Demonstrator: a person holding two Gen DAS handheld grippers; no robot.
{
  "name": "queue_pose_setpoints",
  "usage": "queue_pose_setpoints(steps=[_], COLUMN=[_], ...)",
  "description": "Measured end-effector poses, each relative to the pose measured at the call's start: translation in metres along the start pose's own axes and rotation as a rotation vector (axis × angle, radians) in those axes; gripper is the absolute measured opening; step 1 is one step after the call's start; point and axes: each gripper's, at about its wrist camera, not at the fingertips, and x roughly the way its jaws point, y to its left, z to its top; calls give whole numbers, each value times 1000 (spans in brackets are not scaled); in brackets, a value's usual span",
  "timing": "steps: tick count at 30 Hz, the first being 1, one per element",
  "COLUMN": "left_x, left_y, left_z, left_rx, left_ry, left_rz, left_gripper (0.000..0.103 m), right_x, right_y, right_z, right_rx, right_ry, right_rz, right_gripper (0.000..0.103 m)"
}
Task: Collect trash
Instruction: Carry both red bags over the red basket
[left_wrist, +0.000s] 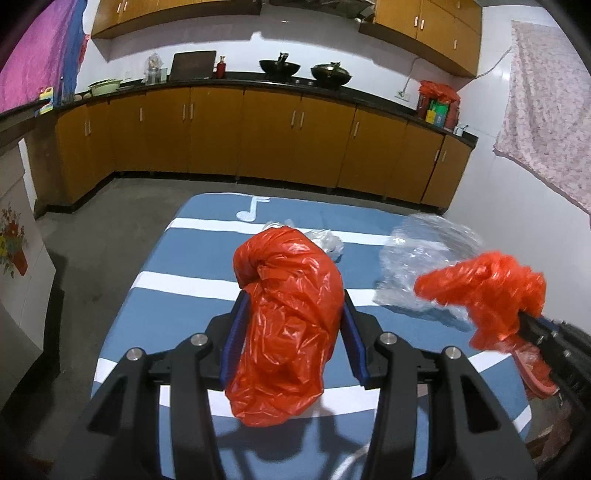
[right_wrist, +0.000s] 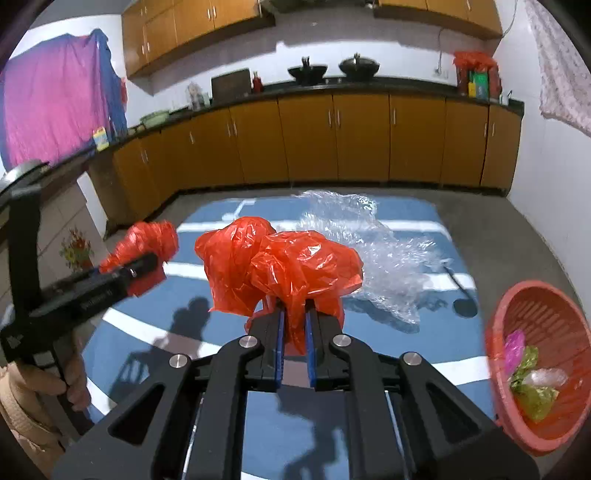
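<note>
a: bulging between the blue pads of the left gripper (left_wrist: 291, 314) is a red plastic bag (left_wrist: 288, 325), crumpled and fat, held up above the blue striped cloth (left_wrist: 177, 258). the jaws stand partly apart, clamped on its sides.

b: and the other one?

a: the right gripper (right_wrist: 294, 314) has its jaws squeezed nearly together on the thin neck of a second red bag (right_wrist: 280, 262), which puffs out above the fingertips. in the left wrist view that second bag sits at three o'clock from the first, well apart from it.

b: what lies past them?

a: a clear crumpled plastic sheet (right_wrist: 373, 251) rests on the cloth, at one o'clock from the right gripper's bag. a smaller clear wad (left_wrist: 327, 242) shows just behind the left bag at twelve o'clock.

b: anywhere for the trash?

a: a red slatted basket (right_wrist: 535, 302) stands at four o'clock in the right wrist view, off the cloth's edge, with pink, green and clear wrappers inside. a hand (right_wrist: 70, 384) grips the left tool's handle at eight o'clock. orange cabinets (right_wrist: 362, 136) run along the far wall.
</note>
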Motion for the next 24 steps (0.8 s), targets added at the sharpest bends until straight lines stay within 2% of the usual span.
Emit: queue_pose_setpoints(steps=[8, 14, 24], left_x=[-14, -16, -9], left_y=[-30, -62, -156], left_z=[5, 6, 2], left_rx=[49, 90, 210], left_ry=[-24, -27, -13], left_rz=[-61, -123, -291], left_gripper=[47, 47, 47], right_x=[-37, -64, -107], right_y=[-45, -84, -151], right_z=[-3, -19, -47], right_rx=[74, 158, 326], right_ry=[-49, -64, -99], right_rz=[-149, -278, -504], right_gripper=[10, 10, 10])
